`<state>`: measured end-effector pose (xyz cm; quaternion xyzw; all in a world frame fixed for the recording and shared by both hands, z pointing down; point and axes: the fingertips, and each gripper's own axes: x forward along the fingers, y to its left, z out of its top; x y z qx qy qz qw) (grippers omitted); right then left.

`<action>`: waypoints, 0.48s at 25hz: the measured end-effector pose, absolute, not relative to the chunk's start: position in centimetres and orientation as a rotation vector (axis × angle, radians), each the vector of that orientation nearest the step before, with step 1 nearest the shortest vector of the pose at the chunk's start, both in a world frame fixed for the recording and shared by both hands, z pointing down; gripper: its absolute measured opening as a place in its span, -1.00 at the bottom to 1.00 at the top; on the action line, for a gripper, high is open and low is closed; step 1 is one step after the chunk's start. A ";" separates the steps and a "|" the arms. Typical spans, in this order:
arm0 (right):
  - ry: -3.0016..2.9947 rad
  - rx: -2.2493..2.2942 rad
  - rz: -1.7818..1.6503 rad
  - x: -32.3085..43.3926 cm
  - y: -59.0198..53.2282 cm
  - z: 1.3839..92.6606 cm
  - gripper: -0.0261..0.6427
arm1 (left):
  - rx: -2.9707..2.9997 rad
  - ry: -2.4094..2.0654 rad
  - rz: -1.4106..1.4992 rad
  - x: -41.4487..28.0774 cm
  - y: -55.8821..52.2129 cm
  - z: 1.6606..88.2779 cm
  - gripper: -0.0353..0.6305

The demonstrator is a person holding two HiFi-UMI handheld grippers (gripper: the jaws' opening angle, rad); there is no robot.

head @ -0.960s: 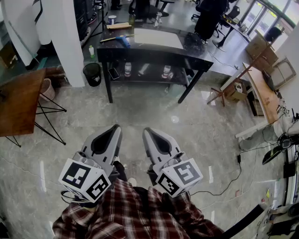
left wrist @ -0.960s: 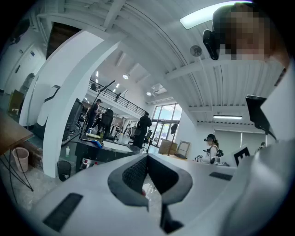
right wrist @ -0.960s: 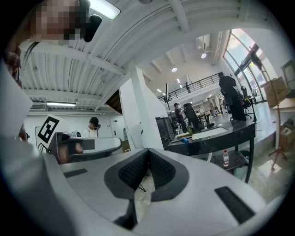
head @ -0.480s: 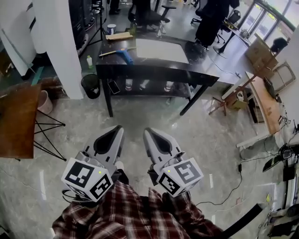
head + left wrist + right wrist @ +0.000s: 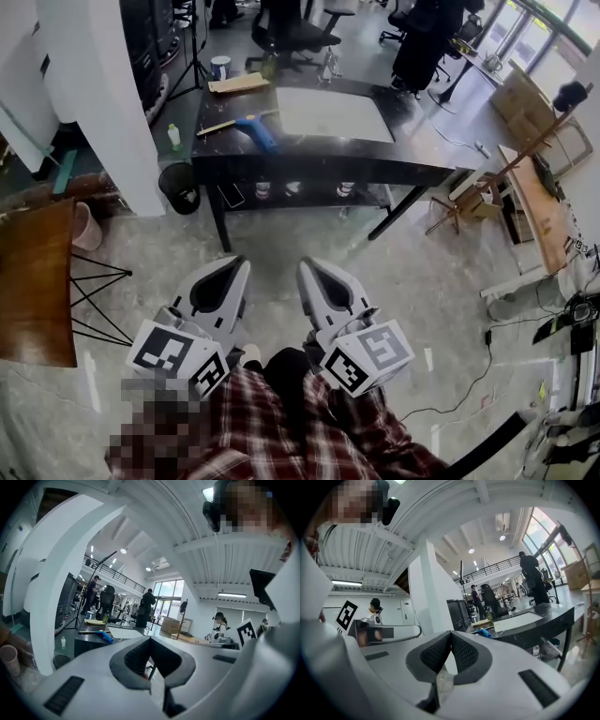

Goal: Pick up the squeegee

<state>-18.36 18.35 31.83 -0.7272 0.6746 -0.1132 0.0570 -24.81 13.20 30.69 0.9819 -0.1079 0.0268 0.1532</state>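
The squeegee has a blue handle and a long pale blade, and it lies on the left part of a black table at the far side of the floor. It also shows as a small blue shape in the left gripper view and the right gripper view. My left gripper and right gripper are held side by side over the marble floor, well short of the table. Both point level toward it. Both are shut with nothing between the jaws.
A white sheet lies on the table beside the squeegee, and bottles stand on its lower shelf. A black bin and a white pillar stand left of the table. A wooden table is at the left, a wooden bench at the right.
The black table and squeegee have come lower and closer in the head view as the person steps toward them. Both grippers keep their place and stay shut.
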 end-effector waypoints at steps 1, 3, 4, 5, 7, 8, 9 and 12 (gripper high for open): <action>2.039 -2.212 -0.355 -18.0 17.8 32.1 -0.89 | 2.807 -0.306 0.090 -24.5 12.5 31.1 -0.87; 2.023 -2.222 -0.372 -17.1 16.7 32.6 -0.89 | 2.792 -0.301 0.115 -23.7 11.3 31.8 -0.86; 2.016 -2.224 -0.379 -16.6 16.1 32.8 -0.89 | 2.786 -0.298 0.126 -23.2 10.7 32.2 -0.86; 2.011 -2.226 -0.388 -16.0 15.5 33.0 -0.89 | 2.779 -0.296 0.135 -22.6 10.1 32.5 -0.87; 2.006 -2.227 -0.407 -14.7 14.3 33.5 -0.89 | 2.770 -0.297 0.146 -21.3 8.8 32.9 -0.87; 2.004 -2.226 -0.414 -13.9 13.6 33.7 -0.89 | 2.768 -0.299 0.151 -20.5 8.1 33.1 -0.87; 2.004 -2.225 -0.418 -13.0 12.9 33.8 -0.89 | 2.768 -0.302 0.154 -19.6 7.4 33.2 -0.86; 2.028 -2.207 -0.422 -9.9 10.4 33.8 -0.89 | 2.759 -0.331 0.151 -16.7 5.0 33.3 -0.87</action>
